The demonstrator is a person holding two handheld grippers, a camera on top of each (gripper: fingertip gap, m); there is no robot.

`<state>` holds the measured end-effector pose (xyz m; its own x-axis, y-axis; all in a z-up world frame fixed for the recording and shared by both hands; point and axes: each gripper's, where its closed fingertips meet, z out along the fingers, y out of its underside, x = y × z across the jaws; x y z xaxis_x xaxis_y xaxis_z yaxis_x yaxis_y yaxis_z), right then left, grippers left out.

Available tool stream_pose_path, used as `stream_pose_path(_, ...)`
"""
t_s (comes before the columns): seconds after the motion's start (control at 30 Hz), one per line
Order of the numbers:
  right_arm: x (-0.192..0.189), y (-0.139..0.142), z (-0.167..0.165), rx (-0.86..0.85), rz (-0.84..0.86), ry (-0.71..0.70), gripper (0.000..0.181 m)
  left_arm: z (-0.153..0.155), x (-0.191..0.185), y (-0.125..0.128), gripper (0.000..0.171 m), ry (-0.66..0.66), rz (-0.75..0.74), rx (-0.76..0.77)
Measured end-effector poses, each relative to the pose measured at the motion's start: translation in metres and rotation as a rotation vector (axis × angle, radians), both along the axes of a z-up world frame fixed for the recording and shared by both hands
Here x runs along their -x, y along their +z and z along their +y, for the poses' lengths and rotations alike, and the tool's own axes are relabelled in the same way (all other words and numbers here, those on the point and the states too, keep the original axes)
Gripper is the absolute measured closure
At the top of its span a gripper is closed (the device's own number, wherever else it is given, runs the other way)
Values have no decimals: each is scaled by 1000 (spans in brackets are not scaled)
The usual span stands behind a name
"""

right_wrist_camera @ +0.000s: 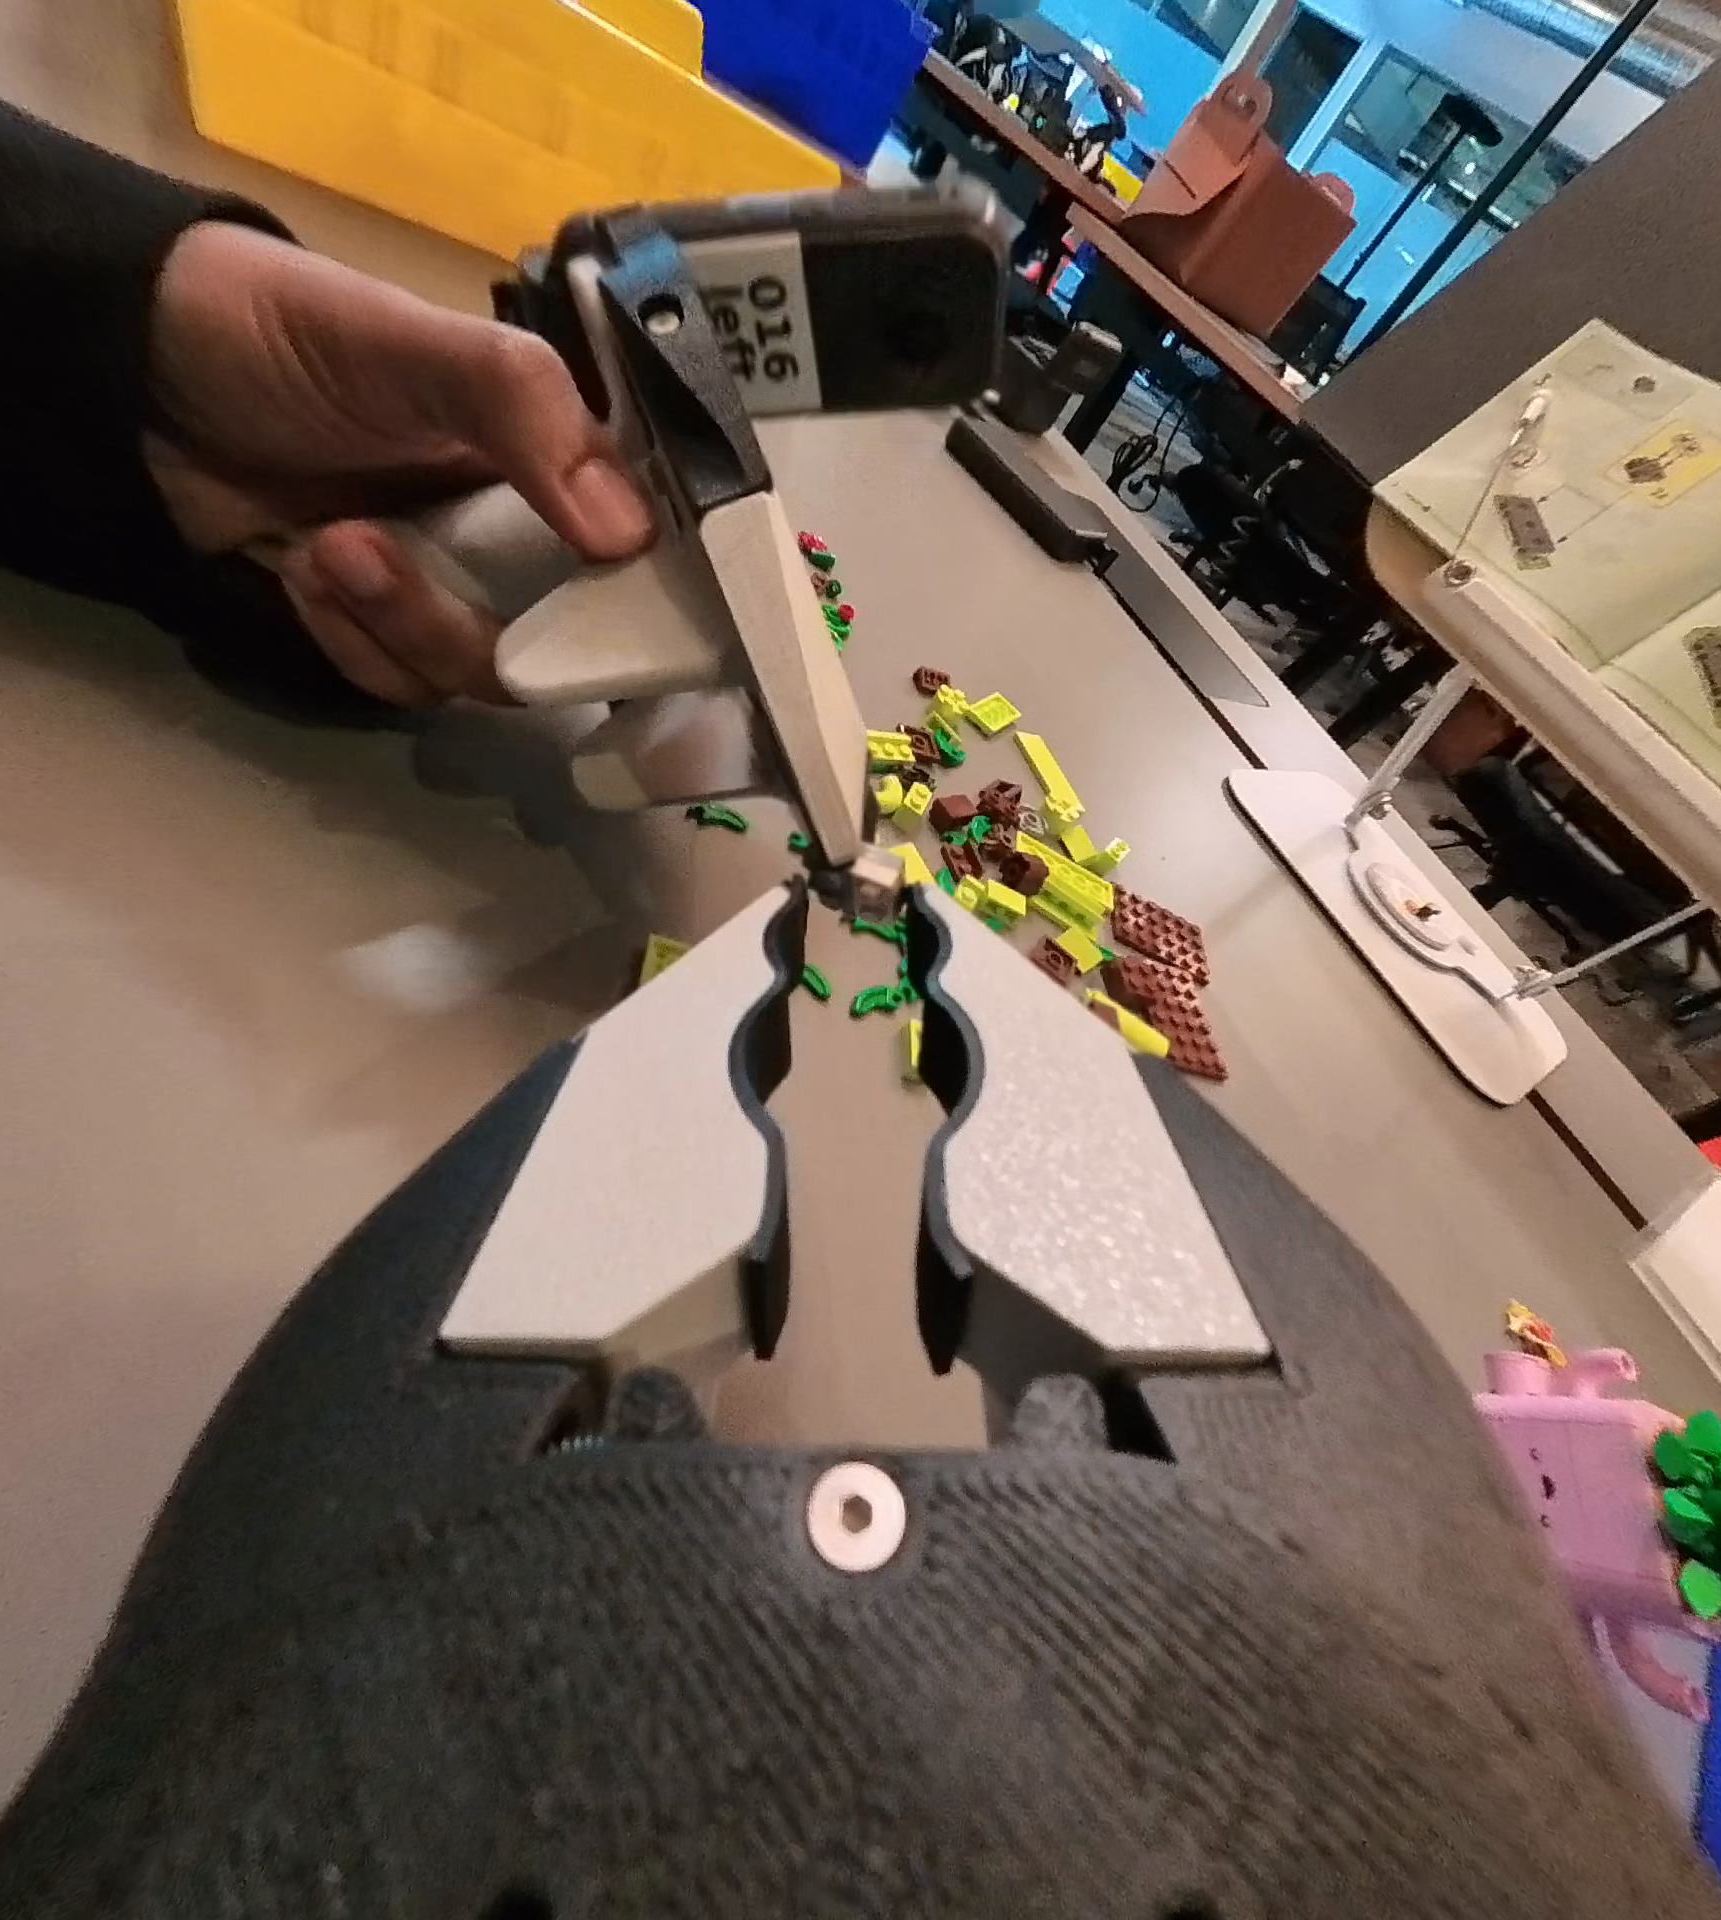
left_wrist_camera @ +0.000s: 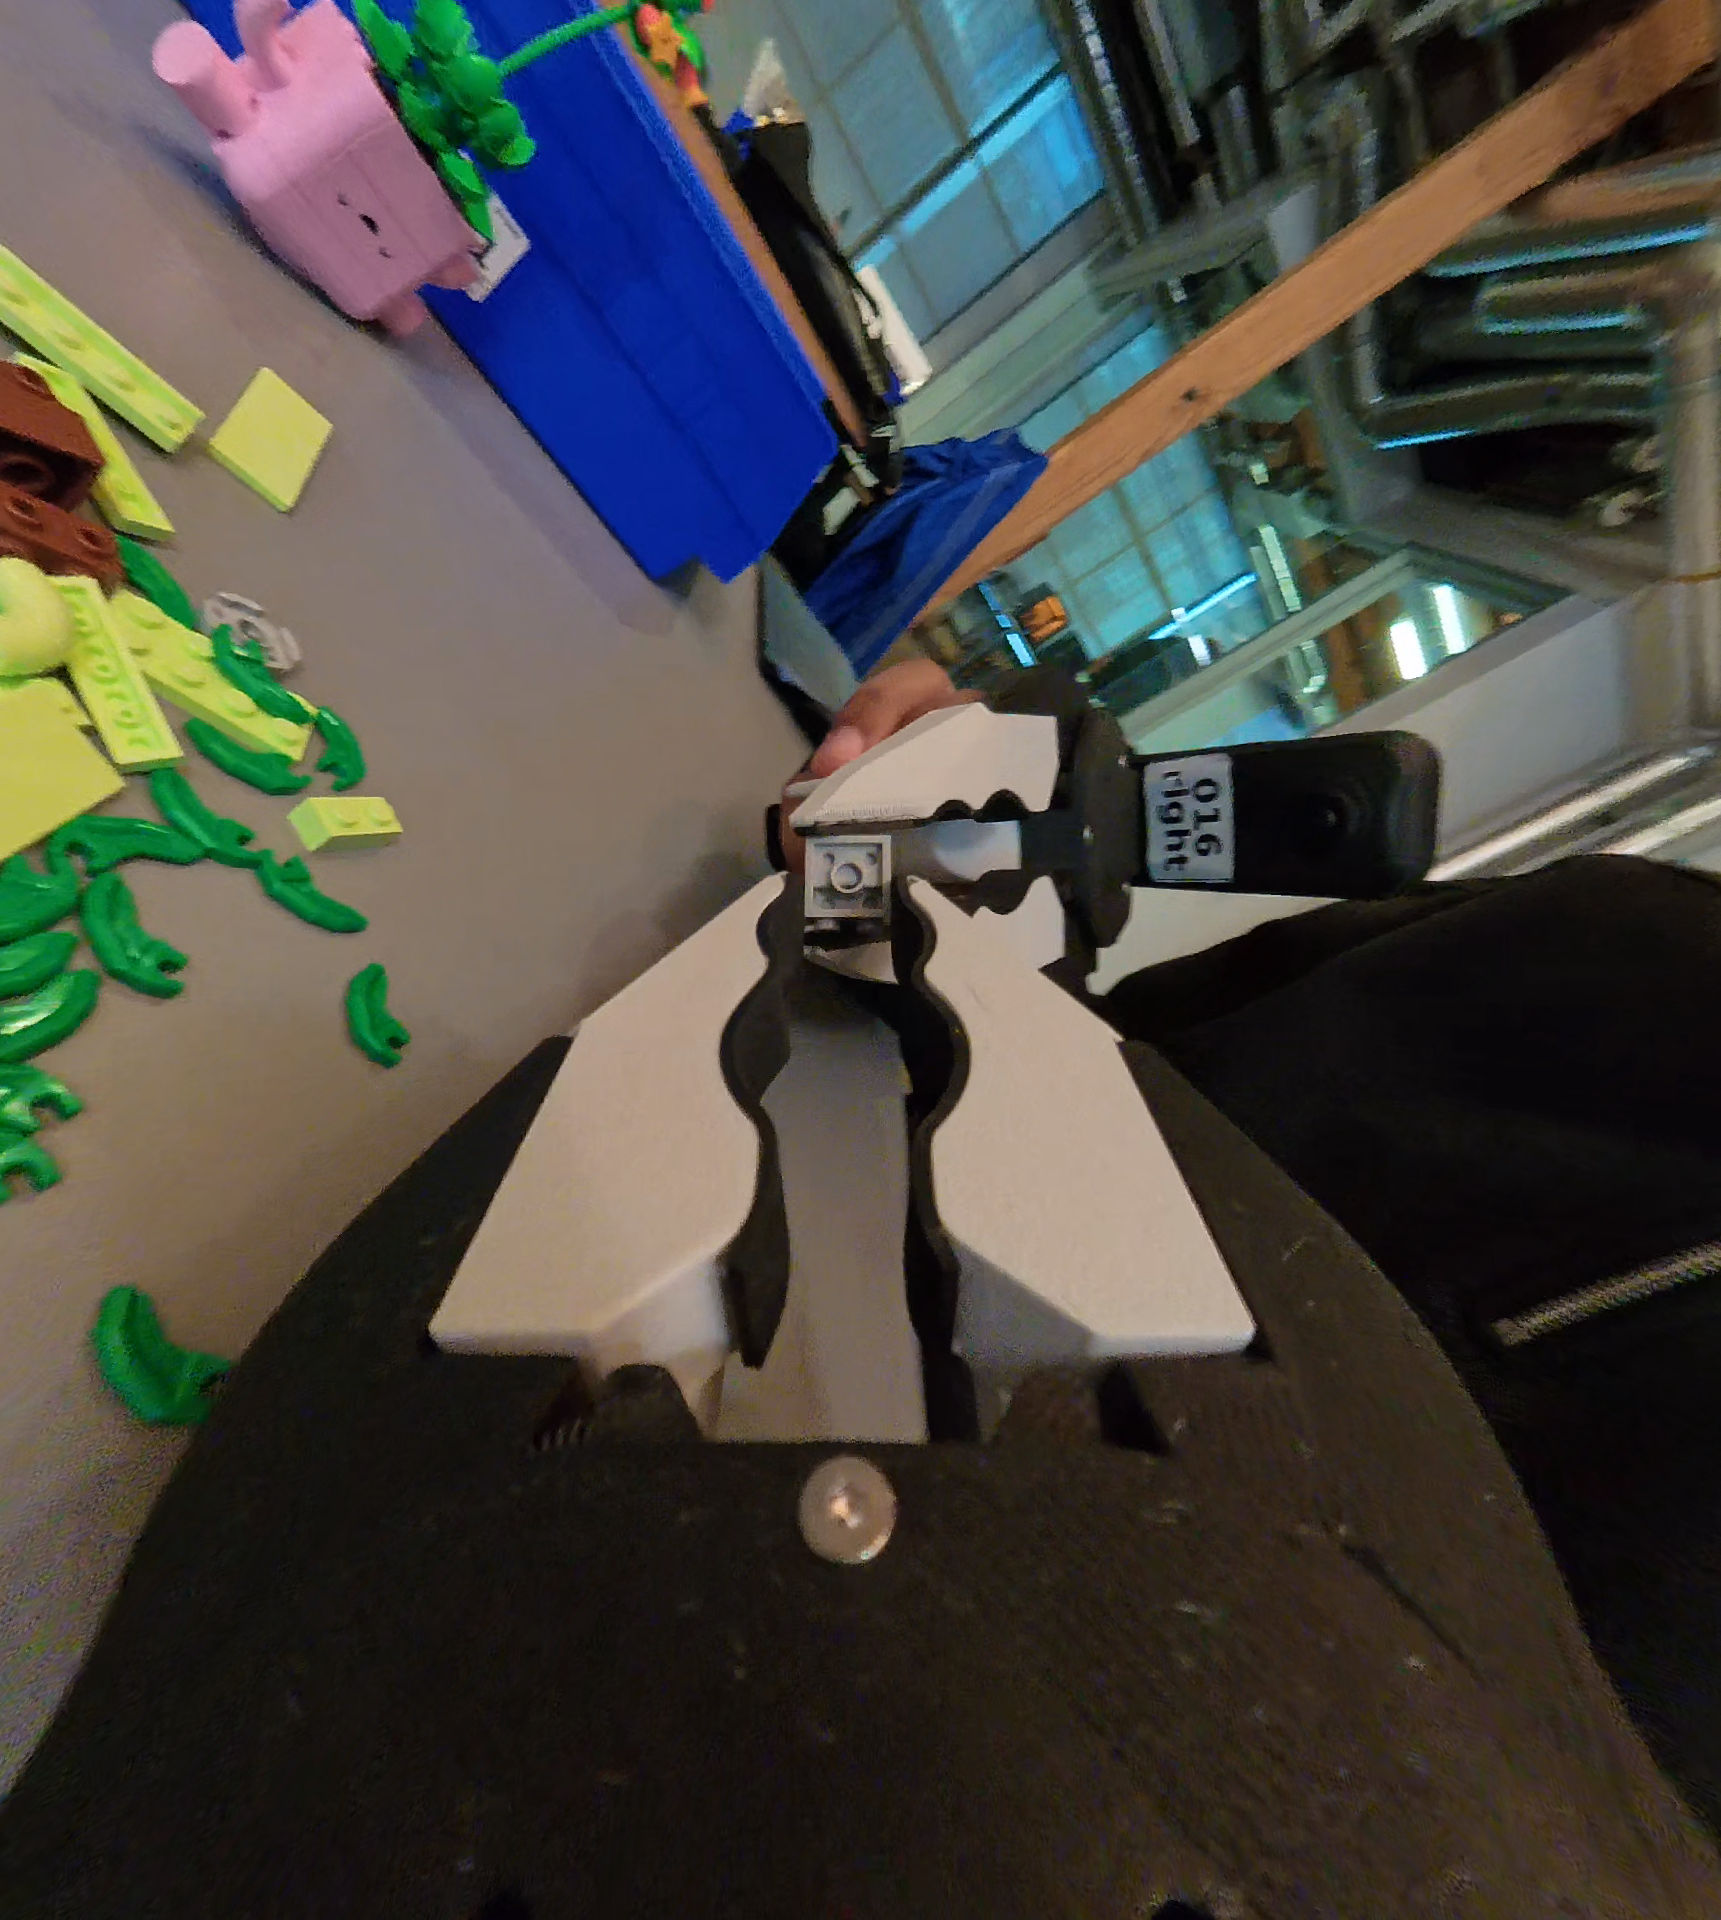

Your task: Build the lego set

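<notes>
Two handheld grippers meet tip to tip in the air above a grey table [right_wrist_camera: 212, 1039]. The right gripper [left_wrist_camera: 851, 883] is clamped on a small grey lego piece [left_wrist_camera: 845, 878], its single stud facing the left wrist camera; it looks squarish, so its long axis is unclear. The left gripper [left_wrist_camera: 840, 914] has its jaws parted around that piece (contact is hard to judge). Loose green, lime and brown pieces [right_wrist_camera: 1022, 862] lie scattered below, well apart from the table's edge.
</notes>
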<state>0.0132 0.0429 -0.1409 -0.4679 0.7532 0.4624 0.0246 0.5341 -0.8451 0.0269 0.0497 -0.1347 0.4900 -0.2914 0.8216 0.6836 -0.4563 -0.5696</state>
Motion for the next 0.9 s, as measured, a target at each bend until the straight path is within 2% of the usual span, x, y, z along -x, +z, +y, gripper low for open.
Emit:
stream_pose_path(0.2, 0, -6, 5, 24, -31, -13, 162, -2, 19, -15, 159, 177, 269, 102)
stream_pose_path(0.33, 0, -12, 13, 23, -46, -42, 164, -17, 35, -39, 158, 340, 577, 258)
stream_pose_path(0.4, 1, -13, 15, 17, -39, -49, 167, -21, 33, -46, 158, 394, 676, 318)
stream_pose_path(0.5, 3, -13, 16, 10, -36, -56, 168, -19, 19, -53, 158, 400, 714, 381)
stream_pose_path(0.67, 1, -11, 16, 13, -18, -52, 170, -21, 15, -57, 158, 419, 833, 463)
stream_pose_path(0.9, -2, -8, 21, 36, -13, -53, 169, -22, 16, -69, 159, 420, 857, 549)
